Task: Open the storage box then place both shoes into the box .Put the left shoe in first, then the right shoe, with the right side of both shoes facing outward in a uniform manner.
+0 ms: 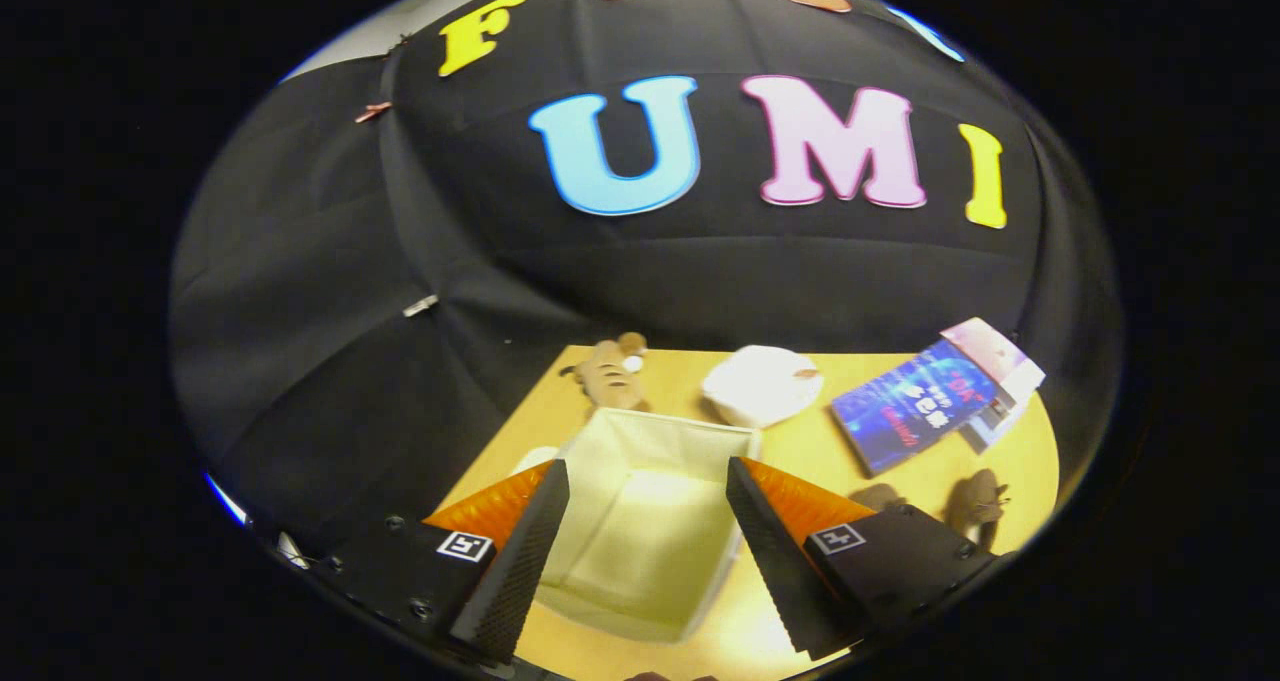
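Plush toy: far worktop edge, beyond box.
Storage box: open, empty, seen between fingers and just ahead.
Gripper: fingers wide apart, holding nothing.
White round item: behind box.
Blue booklet: right, well apart.

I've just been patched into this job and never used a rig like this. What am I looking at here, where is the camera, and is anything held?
The camera rides on a hand-held gripper and looks forward along its two fingers, the dark ribbed wedges with orange backs. They stand apart, holding nothing. Between and just beyond them sits an open cream fabric storage box, empty inside, on a yellow table. Beyond the box lie a brown plush toy and a white rounded object that I cannot identify. Farther right lies a blue booklet, and beside the right finger another small brown item, too blurred to name.
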